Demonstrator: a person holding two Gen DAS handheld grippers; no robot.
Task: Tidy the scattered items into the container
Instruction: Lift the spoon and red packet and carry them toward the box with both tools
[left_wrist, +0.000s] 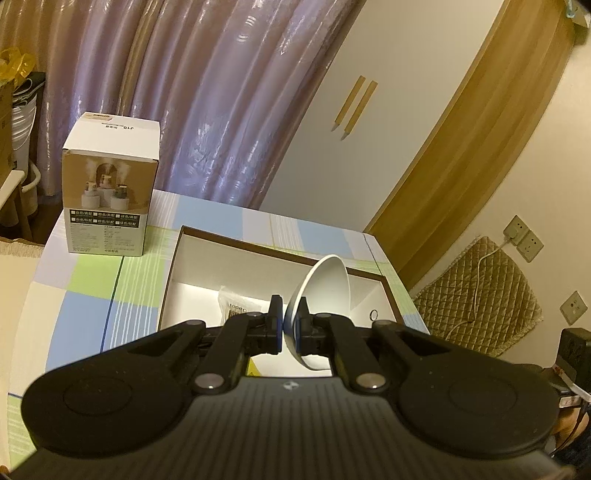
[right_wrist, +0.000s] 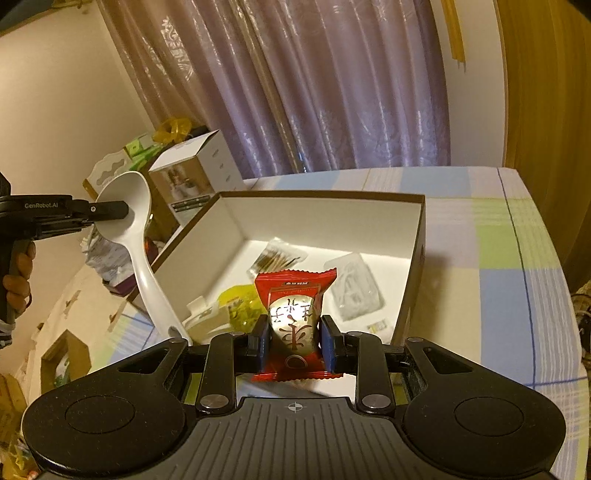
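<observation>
My left gripper (left_wrist: 290, 328) is shut on the bowl of a white plastic spoon (left_wrist: 325, 295), held above the open white box (left_wrist: 177, 258). The right wrist view shows that same spoon (right_wrist: 138, 236) hanging handle-down over the box's left wall (right_wrist: 192, 236), with the left gripper (right_wrist: 110, 210) clamped on its bowl. Between the blue pads of my right gripper (right_wrist: 293, 338) sits a red snack packet (right_wrist: 293, 314), held over the near part of the box. Inside lie a cotton-swab packet (right_wrist: 277, 256), a clear plastic bag (right_wrist: 354, 288) and a yellow item (right_wrist: 242, 302).
A humidifier carton (left_wrist: 109, 184) stands on the checked tablecloth (left_wrist: 92, 288) left of the box. Purple curtains (left_wrist: 203, 92) hang behind, and a white wardrobe (left_wrist: 369, 110) stands to the right. A hand (right_wrist: 16, 284) grips the left tool. Clutter (right_wrist: 107, 258) lies beyond the table's left edge.
</observation>
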